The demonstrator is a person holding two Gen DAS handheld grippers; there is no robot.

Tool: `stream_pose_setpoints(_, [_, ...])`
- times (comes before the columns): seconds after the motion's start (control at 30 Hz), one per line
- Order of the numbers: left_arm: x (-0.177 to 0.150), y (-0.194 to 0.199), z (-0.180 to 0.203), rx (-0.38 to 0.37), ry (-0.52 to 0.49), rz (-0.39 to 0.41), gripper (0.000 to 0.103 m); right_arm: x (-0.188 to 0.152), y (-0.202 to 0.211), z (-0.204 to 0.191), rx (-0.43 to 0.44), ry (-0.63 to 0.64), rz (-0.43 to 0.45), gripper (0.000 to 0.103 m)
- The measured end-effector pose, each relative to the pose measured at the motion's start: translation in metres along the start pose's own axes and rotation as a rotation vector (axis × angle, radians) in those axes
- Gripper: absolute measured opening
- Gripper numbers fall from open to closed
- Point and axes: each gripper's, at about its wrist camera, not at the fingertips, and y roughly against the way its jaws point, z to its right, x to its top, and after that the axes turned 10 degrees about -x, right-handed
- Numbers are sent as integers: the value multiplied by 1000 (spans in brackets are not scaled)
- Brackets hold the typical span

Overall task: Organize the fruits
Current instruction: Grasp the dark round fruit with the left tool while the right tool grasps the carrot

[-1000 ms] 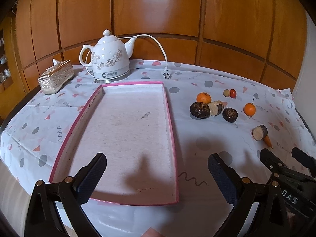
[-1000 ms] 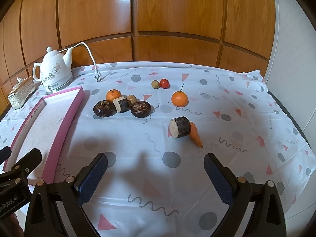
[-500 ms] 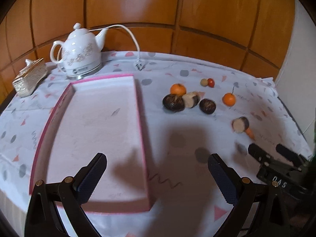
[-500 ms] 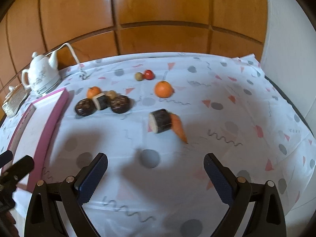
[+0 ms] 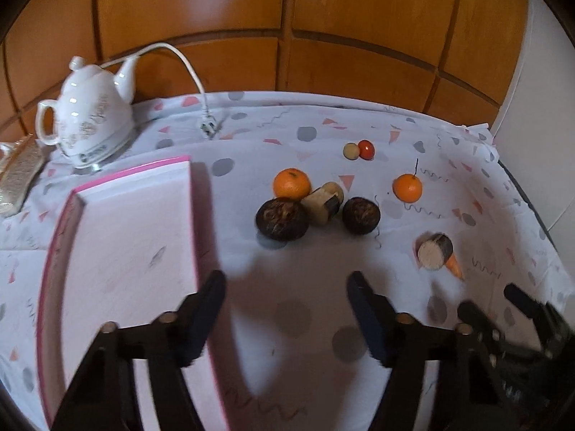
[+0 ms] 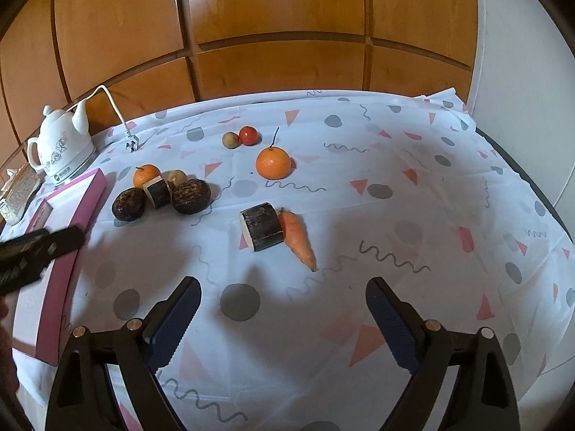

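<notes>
Fruit lies loose on the patterned tablecloth. One cluster holds an orange, two dark round fruits and a cut piece. My left gripper hovers just in front of this cluster, its jaws closing with nothing between them. A stemmed orange, a dark cut cylinder and a carrot lie ahead of my right gripper. Its jaws are wide, closing slightly, and hold nothing. A small red fruit and a beige one sit further back.
The pink tray lies left of the fruit, with nothing in it. Behind it stand a white kettle with its cord and plug, and a silver tissue box. Wood panelling backs the table. The table edge drops off on the right.
The left gripper has swung right, from over the tray to in front of the fruit cluster, and its jaws have narrowed. The right gripper has moved closer to the carrot and cylinder.
</notes>
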Motion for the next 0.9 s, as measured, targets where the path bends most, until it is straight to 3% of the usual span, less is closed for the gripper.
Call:
stream_pose_setpoints(0.1, [14, -16, -3, -11, 6, -23, 50, 1, 0, -1, -3, 6, 5, 95])
stream_pose_setpoints(0.2, [21, -31, -4, -15, -1, -52, 47, 3, -2, -1, 4, 10, 1, 95])
stream_pose_setpoints(0.53, [35, -79, -25, 5, 57, -126, 50, 7, -9, 3, 16, 16, -6, 93])
stream_pose_setpoints(0.9, [32, -78, -26, -39, 31, -76, 45, 9, -21, 3, 25, 11, -41, 93])
